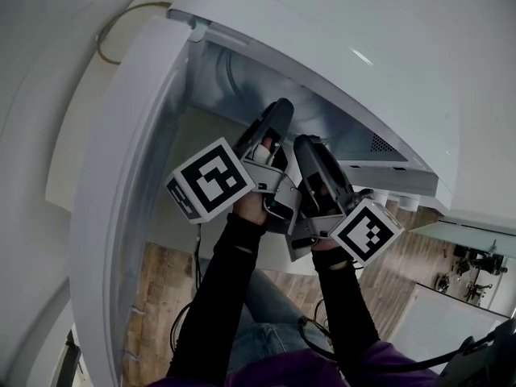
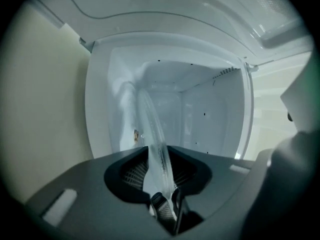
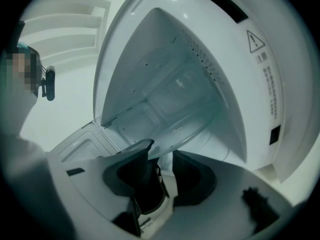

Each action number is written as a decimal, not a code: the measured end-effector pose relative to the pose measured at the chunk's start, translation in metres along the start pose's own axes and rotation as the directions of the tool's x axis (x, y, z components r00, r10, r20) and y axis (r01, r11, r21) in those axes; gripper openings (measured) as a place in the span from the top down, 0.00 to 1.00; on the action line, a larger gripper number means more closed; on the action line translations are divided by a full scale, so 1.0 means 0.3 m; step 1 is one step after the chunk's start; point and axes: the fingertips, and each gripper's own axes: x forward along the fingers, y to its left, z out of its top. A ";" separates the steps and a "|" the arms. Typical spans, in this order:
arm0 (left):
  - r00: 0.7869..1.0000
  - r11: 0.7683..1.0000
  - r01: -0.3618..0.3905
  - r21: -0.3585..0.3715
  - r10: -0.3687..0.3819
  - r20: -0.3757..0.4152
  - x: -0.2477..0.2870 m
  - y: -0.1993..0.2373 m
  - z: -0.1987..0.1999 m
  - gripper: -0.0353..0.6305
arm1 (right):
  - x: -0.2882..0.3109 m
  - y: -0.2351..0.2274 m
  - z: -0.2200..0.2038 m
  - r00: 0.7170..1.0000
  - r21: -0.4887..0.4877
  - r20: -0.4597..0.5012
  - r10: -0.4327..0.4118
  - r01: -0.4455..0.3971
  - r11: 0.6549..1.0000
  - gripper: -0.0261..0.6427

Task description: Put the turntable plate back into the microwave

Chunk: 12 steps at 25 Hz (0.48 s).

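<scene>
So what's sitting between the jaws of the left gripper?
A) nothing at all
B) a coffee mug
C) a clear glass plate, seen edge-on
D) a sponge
C: in the left gripper view, the glass plate stands on edge between the jaws of the left gripper and reaches forward into the open microwave.

Two black-sleeved arms (image 1: 216, 297) hold the left gripper (image 1: 278, 110) and right gripper (image 1: 306, 145) side by side inside the open microwave (image 1: 363, 31), its door (image 1: 113, 184) swung leftward.
</scene>
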 end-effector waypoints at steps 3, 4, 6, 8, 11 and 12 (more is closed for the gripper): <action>0.999 1.000 -0.016 0.018 0.016 0.031 -0.042 0.011 -0.005 0.77 | 0.001 -0.013 -0.016 1.000 0.006 -0.017 -0.009 0.009 1.000 0.72; 0.999 1.000 -0.019 0.010 0.018 0.050 -0.058 0.014 -0.007 0.76 | 0.002 -0.013 -0.018 1.000 0.005 -0.020 -0.009 0.009 1.000 0.72; 0.996 0.999 -0.039 0.024 0.037 0.078 -0.093 0.016 -0.011 0.76 | 0.006 -0.014 -0.025 1.000 0.005 -0.030 -0.008 0.008 1.000 0.72; 0.992 0.992 -0.091 0.092 0.082 0.091 -0.129 0.018 -0.015 0.80 | 0.009 -0.019 -0.031 0.999 0.000 -0.041 -0.011 0.011 1.000 0.72; 0.987 0.970 -0.151 0.193 0.138 0.080 -0.155 0.027 -0.024 0.85 | 0.007 -0.042 -0.047 0.998 0.000 -0.057 -0.031 0.031 1.000 0.72; 0.987 0.967 -0.156 0.200 0.145 0.068 -0.154 0.033 -0.028 0.86 | 0.008 -0.048 -0.050 0.998 -0.001 -0.060 -0.035 0.035 0.999 0.72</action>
